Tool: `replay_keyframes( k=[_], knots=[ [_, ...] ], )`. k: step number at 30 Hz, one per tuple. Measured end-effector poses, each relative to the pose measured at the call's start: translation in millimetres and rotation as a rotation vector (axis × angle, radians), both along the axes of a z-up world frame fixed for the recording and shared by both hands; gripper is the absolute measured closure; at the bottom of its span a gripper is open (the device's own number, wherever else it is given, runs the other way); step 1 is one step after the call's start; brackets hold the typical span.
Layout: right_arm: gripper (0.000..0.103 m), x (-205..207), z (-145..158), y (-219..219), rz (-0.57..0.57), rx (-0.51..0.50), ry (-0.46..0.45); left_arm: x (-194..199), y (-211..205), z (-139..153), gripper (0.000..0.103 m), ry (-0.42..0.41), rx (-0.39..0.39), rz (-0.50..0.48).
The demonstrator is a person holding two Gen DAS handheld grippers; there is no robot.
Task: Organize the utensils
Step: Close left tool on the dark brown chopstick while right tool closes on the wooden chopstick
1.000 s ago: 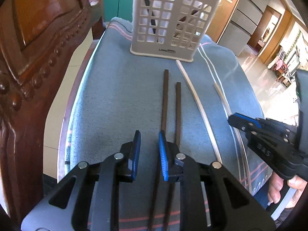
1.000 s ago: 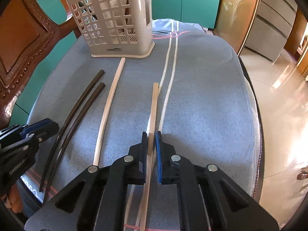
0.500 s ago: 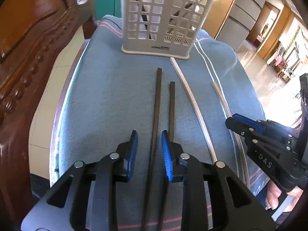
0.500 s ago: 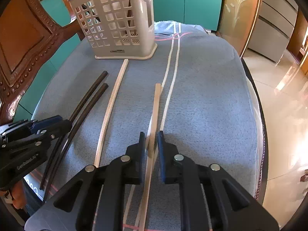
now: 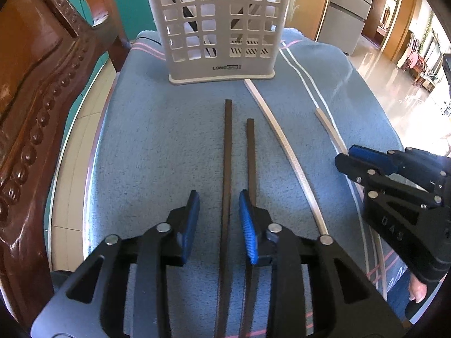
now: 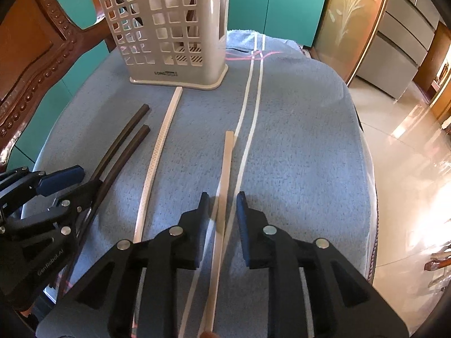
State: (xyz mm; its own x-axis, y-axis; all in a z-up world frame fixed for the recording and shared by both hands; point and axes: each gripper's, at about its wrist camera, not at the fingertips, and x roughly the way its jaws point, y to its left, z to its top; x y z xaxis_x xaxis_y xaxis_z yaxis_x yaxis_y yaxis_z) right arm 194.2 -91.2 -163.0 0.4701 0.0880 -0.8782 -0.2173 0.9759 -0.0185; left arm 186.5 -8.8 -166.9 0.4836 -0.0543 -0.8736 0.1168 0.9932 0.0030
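Two dark brown chopsticks (image 5: 227,152) (image 5: 250,152) lie side by side on the blue towel. My left gripper (image 5: 219,211) is open, its jaws either side of the left dark chopstick. A white chopstick (image 5: 284,143) lies to their right. A light wooden chopstick (image 6: 225,186) lies between the jaws of my open right gripper (image 6: 222,208), not held. The white slotted utensil basket (image 5: 220,25) stands at the far end and holds several utensils. It also shows in the right wrist view (image 6: 169,28).
A carved wooden chair back (image 5: 42,84) rises close on the left. The towel-covered table edge (image 6: 363,146) drops to a shiny tiled floor on the right. Green cabinets (image 6: 276,0) stand behind the basket.
My right gripper opened and let go of the light wooden chopstick. My left gripper shifted right so the left dark chopstick sits between its jaws, and moved closer to the basket.
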Motion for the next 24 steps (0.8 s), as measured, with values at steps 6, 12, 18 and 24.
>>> replay_keyframes(
  k=[6,12,18,24],
  knots=[
    [0.080,-0.3,0.1,-1.4,0.005,0.005,-0.007,0.1,6.0,-0.6,0.062,0.000,-0.005,0.008],
    [0.042,1.2,-0.8,5.1,0.061,0.068,0.028,0.7,7.0,-0.6,0.062,0.000,-0.006,0.009],
    [0.040,-3.3,-1.4,14.8,0.055,0.018,-0.004,0.2,9.8,-0.8,0.061,-0.002,-0.010,0.006],
    [0.075,-1.1,1.1,1.4,-0.009,0.019,-0.023,-2.0,10.1,-0.8,0.061,-0.007,-0.012,0.008]
  ],
)
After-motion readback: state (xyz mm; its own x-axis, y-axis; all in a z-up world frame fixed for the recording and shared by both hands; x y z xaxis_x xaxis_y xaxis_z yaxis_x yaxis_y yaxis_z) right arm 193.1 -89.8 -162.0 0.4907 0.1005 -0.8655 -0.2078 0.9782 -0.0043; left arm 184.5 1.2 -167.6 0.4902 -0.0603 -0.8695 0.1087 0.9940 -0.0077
